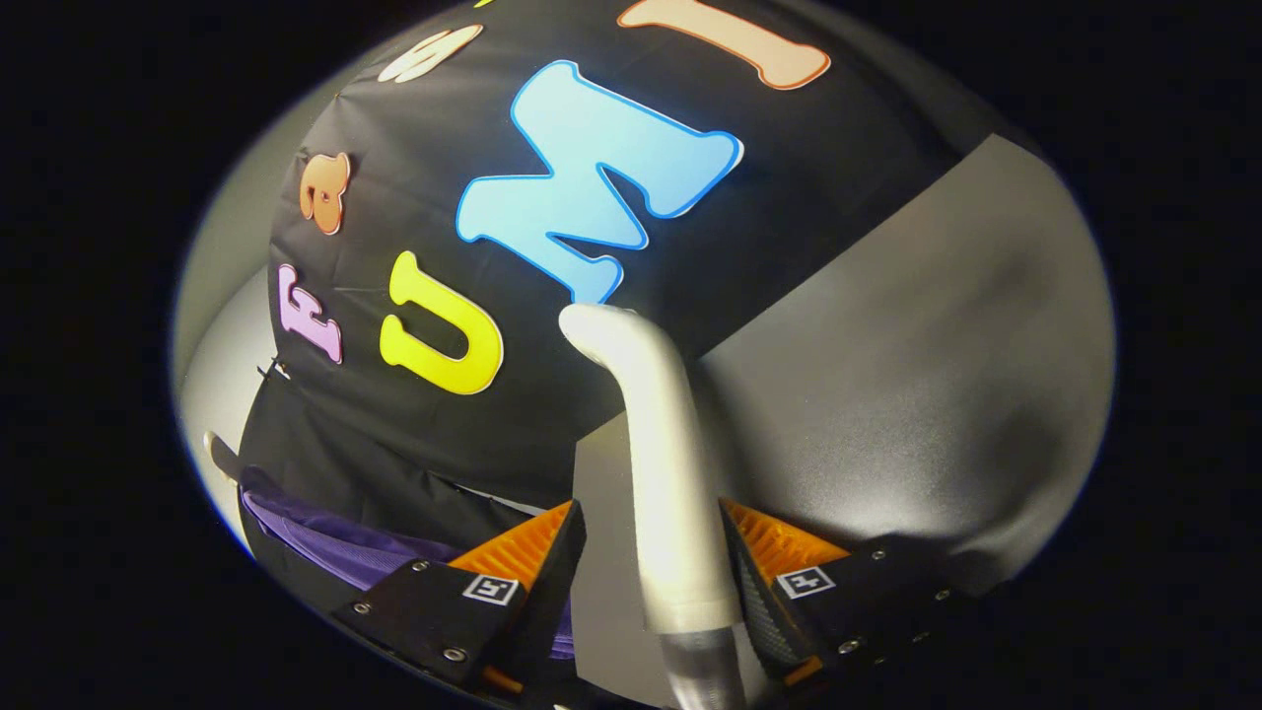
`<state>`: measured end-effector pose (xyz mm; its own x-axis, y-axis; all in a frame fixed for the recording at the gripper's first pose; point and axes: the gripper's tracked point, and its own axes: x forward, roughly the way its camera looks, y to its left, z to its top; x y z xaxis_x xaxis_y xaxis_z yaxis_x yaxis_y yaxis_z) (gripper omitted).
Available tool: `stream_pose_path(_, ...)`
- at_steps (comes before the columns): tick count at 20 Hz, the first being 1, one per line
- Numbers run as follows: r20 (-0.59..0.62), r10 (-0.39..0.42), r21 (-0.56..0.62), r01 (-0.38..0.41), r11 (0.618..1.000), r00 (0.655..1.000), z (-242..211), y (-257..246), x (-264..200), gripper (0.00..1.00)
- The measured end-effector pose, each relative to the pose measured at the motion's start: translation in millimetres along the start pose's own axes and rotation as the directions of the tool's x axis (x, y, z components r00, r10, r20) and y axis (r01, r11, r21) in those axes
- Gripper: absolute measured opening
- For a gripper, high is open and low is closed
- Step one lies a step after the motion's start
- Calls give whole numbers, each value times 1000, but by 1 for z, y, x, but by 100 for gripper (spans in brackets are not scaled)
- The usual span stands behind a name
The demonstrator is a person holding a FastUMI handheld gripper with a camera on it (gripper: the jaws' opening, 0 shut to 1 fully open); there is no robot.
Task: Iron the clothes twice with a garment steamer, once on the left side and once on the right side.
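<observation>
The gripper [651, 552] is clamping the garment steamer [656, 444] between its 2 fingers, the steamer's long axis running straight ahead. The purple clothes [325, 547] are lying low, left of the steamer.

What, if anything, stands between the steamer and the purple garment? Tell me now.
Nothing visible stands between them. The gripper holds the steamer's handle between its fingers, the curved head pointing up at the black cloth wall. The purple garment lies low beside the fingers, with only open space and that wall between.
</observation>
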<state>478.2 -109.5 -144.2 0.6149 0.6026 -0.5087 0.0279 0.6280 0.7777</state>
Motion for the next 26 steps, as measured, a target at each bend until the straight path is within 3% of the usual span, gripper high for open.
stream_pose_path(1,-5,-9,10,9,1000,1000,0,-5,3,68)
stream_pose_path(4,-34,37,97,-33,995,999,-3,-3,2,46)
stream_pose_path(5,-36,48,101,-44,994,998,-3,-3,5,44)
stream_pose_path(9,-34,108,105,-104,989,994,-2,2,1,39)
stream_pose_path(15,8,68,70,-68,995,998,3,6,-8,38)
stream_pose_path(20,105,49,-18,-47,999,993,-2,28,-43,37)
stream_pose_path(26,218,81,-101,-60,993,972,-41,79,-102,37)
